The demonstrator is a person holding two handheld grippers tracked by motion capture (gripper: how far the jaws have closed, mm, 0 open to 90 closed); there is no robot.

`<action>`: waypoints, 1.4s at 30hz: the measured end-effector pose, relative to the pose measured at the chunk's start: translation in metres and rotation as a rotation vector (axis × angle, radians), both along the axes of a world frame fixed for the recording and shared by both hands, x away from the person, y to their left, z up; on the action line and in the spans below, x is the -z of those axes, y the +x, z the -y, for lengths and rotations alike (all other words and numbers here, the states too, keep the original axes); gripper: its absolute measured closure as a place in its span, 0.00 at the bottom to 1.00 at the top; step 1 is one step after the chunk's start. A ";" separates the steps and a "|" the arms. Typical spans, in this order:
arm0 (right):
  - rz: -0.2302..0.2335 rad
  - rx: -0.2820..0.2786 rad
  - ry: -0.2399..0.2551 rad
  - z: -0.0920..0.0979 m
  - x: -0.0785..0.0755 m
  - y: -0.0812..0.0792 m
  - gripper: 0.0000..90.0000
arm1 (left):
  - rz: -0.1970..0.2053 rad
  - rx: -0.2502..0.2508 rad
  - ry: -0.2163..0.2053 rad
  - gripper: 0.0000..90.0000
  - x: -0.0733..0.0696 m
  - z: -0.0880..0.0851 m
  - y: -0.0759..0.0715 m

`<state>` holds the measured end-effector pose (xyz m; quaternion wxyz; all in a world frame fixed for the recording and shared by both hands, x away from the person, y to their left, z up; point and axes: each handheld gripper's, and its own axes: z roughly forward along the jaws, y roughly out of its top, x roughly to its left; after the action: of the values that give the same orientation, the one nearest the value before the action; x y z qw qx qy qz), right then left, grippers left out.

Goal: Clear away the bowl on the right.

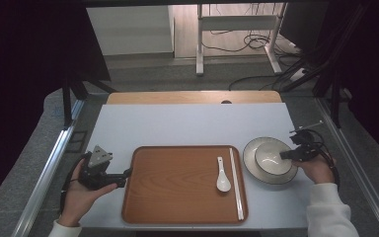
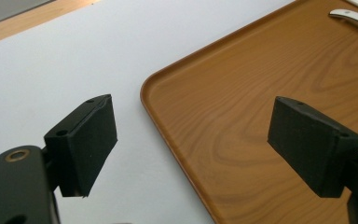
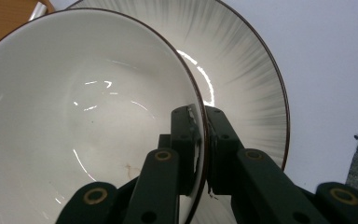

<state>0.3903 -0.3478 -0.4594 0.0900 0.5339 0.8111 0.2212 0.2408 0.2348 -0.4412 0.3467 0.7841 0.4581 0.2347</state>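
Right gripper view puts our right gripper [image 3: 203, 140] clamped on the rim of the white bowl [image 3: 74, 116], one jaw inside, one outside. That bowl sits on the striped plate [image 3: 256, 93] (just right of the wooden tray [image 1: 177, 182]). Our left gripper [image 2: 193, 144] hangs wide open over the tray's near-left corner, gripping nothing. A spoon [image 1: 221, 175] and chopsticks [image 1: 236, 182] lie on the tray.
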 end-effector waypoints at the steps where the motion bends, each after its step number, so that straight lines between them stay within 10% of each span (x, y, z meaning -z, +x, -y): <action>1: 0.004 0.000 0.005 0.000 0.000 0.000 0.92 | 0.002 -0.002 -0.004 0.17 0.000 0.000 0.000; 21: 0.097 -0.027 0.114 -0.001 -0.025 -0.011 0.92 | -0.003 -0.006 -0.002 0.17 0.002 0.001 0.001; 42: 0.153 -0.315 0.164 -0.100 -0.053 -0.026 0.91 | -0.010 0.003 0.007 0.17 0.003 0.002 0.001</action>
<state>0.3638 -0.2474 -0.4063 0.0717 0.3875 0.8547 0.3380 0.2422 0.2324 -0.4443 0.3422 0.7872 0.4579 0.2316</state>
